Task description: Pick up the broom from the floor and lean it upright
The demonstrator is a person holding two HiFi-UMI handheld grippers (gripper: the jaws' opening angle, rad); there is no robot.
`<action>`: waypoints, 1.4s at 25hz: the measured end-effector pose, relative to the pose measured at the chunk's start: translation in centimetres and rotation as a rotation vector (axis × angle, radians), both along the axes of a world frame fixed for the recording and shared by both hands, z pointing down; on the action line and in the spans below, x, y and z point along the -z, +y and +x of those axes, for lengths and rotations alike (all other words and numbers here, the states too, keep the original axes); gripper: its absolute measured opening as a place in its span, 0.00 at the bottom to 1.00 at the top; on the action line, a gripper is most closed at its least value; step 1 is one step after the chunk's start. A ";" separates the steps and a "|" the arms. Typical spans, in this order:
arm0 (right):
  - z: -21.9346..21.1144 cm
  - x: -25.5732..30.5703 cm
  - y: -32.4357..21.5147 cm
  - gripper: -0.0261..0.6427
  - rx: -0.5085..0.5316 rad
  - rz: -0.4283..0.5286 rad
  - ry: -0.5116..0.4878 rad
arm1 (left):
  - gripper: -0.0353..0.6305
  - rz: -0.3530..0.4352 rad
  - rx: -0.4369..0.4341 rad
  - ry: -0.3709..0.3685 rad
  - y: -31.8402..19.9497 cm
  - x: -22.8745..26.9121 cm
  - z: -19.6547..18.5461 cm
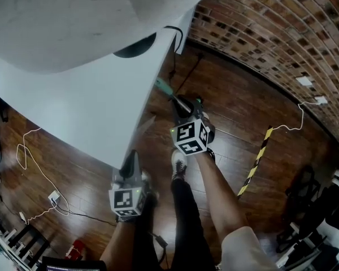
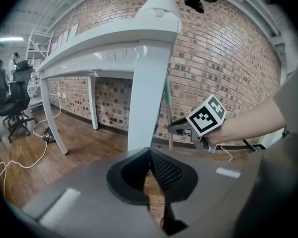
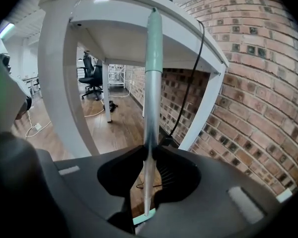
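Observation:
The broom's handle, pale with a teal grip at its top, stands nearly upright in the right gripper view, its top by the white table's edge. My right gripper is shut on the handle partway down. From the head view, the right gripper is at the table's corner, and a short teal piece of handle pokes out past it. The broom's lower end is hidden. My left gripper hangs lower left, beside the table edge. Its jaws meet with nothing between them; beyond them are the handle and right gripper.
A brick wall runs behind the table. A black cable drops from the tabletop beside the table's leg. Yellow-black tape and white cords lie on the wooden floor. My legs and shoes are below the grippers. Office chairs stand far off.

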State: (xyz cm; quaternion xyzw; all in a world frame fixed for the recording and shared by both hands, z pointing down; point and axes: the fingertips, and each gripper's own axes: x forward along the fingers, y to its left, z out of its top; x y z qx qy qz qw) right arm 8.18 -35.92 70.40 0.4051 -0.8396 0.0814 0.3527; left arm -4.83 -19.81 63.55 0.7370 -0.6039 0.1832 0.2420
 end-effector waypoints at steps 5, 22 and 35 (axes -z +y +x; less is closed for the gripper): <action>-0.9 -0.5 -0.1 0.20 0.049 0.028 0.053 | 0.06 0.010 -0.018 0.013 0.0 0.0 -0.2; -0.1 -0.8 -1.7 0.25 0.012 0.011 0.038 | 0.06 -0.002 -0.030 0.023 -0.4 -0.4 -0.1; 2.0 -1.3 -2.0 0.28 -0.036 -0.012 0.012 | 0.06 -0.023 -0.031 0.023 -0.8 -1.1 0.9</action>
